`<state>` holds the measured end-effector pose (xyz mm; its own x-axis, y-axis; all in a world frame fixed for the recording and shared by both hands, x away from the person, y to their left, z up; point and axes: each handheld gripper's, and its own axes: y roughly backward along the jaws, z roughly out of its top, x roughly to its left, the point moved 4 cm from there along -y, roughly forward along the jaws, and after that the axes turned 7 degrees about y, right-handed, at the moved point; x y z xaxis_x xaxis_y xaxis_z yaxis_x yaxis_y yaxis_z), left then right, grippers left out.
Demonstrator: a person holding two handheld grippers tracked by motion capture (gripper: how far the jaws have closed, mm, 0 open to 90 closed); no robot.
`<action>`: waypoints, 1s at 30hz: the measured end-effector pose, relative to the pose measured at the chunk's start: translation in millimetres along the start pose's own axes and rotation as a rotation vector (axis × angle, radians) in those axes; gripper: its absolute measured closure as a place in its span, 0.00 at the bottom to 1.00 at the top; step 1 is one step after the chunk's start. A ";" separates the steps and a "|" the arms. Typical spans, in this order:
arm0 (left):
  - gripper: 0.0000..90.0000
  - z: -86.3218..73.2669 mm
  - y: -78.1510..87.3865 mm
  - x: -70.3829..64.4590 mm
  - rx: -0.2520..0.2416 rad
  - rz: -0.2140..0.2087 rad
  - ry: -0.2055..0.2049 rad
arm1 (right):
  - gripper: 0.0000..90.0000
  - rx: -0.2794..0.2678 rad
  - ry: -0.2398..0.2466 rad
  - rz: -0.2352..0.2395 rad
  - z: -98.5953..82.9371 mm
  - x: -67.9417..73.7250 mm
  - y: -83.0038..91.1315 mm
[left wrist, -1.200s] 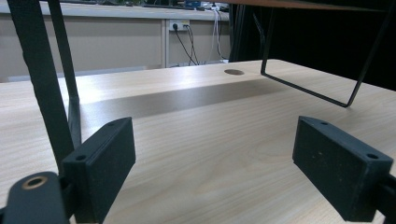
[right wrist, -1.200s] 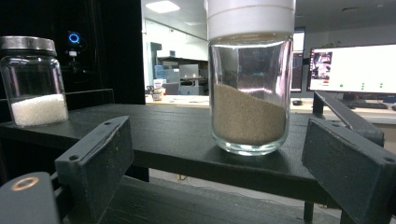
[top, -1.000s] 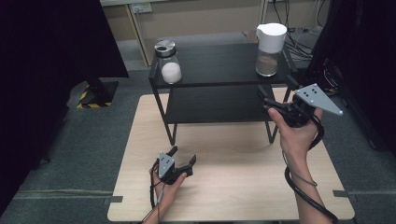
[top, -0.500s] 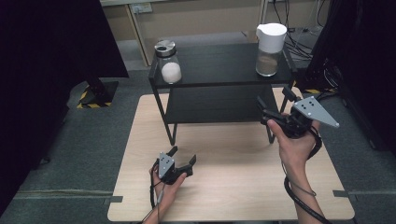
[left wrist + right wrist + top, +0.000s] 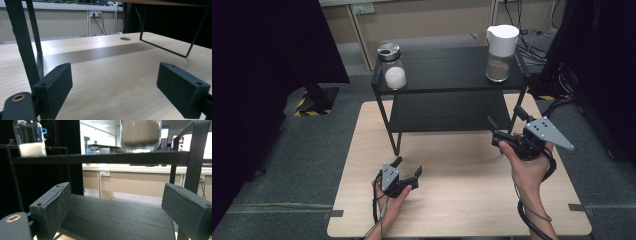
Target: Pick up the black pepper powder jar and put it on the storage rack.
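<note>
Nearest the camera in the high view, the left gripper (image 5: 408, 168) rests low over the front part of the light wooden table (image 5: 452, 205), held in the person's left hand (image 5: 389, 202), with its cable trailing back along the wrist. Its jaws are spread wide with nothing between them; the left gripper view confirms this, showing the two black pads (image 5: 53, 86) well apart above bare wood grain and pointing toward the thin wire foot of the shelf unit (image 5: 172, 51). Farther in and toward the table's right side, the right hand (image 5: 527, 167) holds the right gripper (image 5: 506, 121) raised above the tabletop, its grey three-cornered plate (image 5: 548, 132) on top and its jaws aimed at the shelf unit. These jaws are likewise spread and empty; in the right gripper view the pads (image 5: 52, 205) frame the lower black shelf (image 5: 117, 220), level with the gap between the two shelves. Beyond both grippers stands the black two-tier shelf unit (image 5: 447, 70), its feet on the far half of the table. On the upper shelf, at the left end, stands a glass jar with a dark lid (image 5: 392, 65), partly filled with a white granular substance; at the right end stands a glass jar with a white lid (image 5: 502, 52), partly filled with a brown substance. Both jars stand upright and well apart from each other and from the grippers. Behind the table lie grey floor, cables and a wall socket (image 5: 361, 8).
</note>
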<state>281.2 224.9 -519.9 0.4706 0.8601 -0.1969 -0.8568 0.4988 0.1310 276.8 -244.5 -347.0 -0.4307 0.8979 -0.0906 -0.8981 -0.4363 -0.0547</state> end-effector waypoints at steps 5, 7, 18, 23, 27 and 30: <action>0.14 0.0 -0.1 -0.2 0.000 0.001 -0.002 | 0.10 0.017 -0.005 -0.001 -11.1 -0.4 7.1; 0.14 0.0 -0.2 -0.1 0.000 0.001 0.000 | 0.10 0.025 -0.009 0.001 -16.6 -0.4 10.0; 0.14 0.0 0.0 -0.2 0.000 0.002 -0.002 | 0.10 0.081 -0.036 0.016 -58.9 4.3 21.2; 0.14 0.0 0.0 0.0 0.000 0.001 0.000 | 0.10 0.099 -0.052 0.016 -70.3 4.7 23.3; 0.14 -0.3 -0.1 -0.2 -0.002 0.001 0.002 | 0.10 0.107 -0.050 0.017 -75.5 6.0 24.8; 0.14 -0.5 0.1 -0.2 -0.004 0.001 0.001 | 0.10 0.117 -0.051 0.019 -79.9 6.7 26.5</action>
<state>281.0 224.8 -520.4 0.4698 0.8604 -0.1977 -0.8579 0.4977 0.1277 257.2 -254.6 -428.5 -0.4494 0.8925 -0.0397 -0.8925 -0.4466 0.0629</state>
